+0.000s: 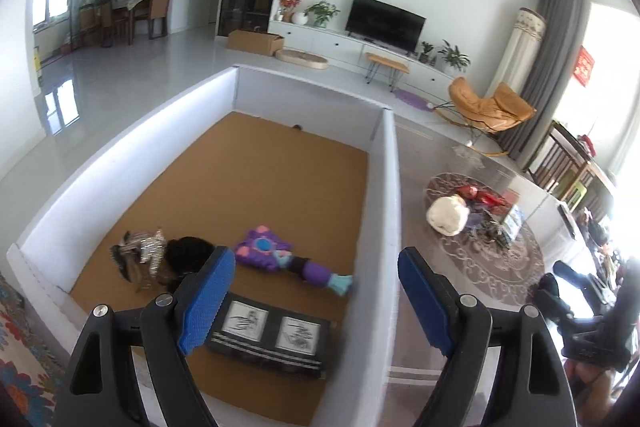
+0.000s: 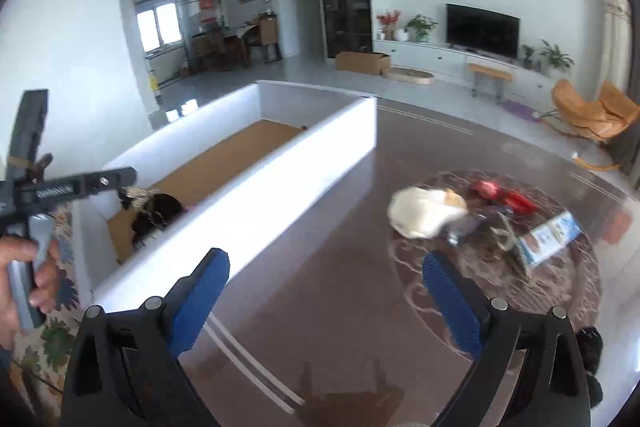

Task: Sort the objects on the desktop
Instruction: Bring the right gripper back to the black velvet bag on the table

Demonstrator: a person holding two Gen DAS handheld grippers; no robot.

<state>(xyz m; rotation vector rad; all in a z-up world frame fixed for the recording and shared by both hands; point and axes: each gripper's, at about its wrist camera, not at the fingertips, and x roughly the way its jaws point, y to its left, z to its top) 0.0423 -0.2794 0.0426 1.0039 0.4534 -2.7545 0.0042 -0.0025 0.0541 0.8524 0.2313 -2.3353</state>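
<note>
Two grippers are at work, both with jaws wide apart and nothing between the blue pads. The left gripper [image 1: 316, 295] hangs over the near end of one white box [image 1: 390, 187] with a cork-brown floor. Four things lie in that box: a silver-striped toy [image 1: 140, 255] at the left, a black furry lump [image 1: 188, 253] just beside it, a purple toy [image 1: 288, 261] to the right with its teal foot near the right wall, and a dark flat pouch [image 1: 272, 339] with two white picture panels nearest the camera, partly under the left pad. The right gripper [image 2: 326, 301] hangs over the dark glossy table [image 2: 320, 227], to the right of the box wall. Further right and farther off, on one round patterned mat [image 2: 560, 291], sits the unsorted pile: one white cloth lump [image 2: 424, 213], two red things [image 2: 504, 195] behind it, one blue-and-white packet [image 2: 550, 237] on the right, and a tangle of small dark things between them, too blurred to count. At the left edge of the right view one hand [image 2: 24, 271] holds the grey handle of the other gripper.
</note>
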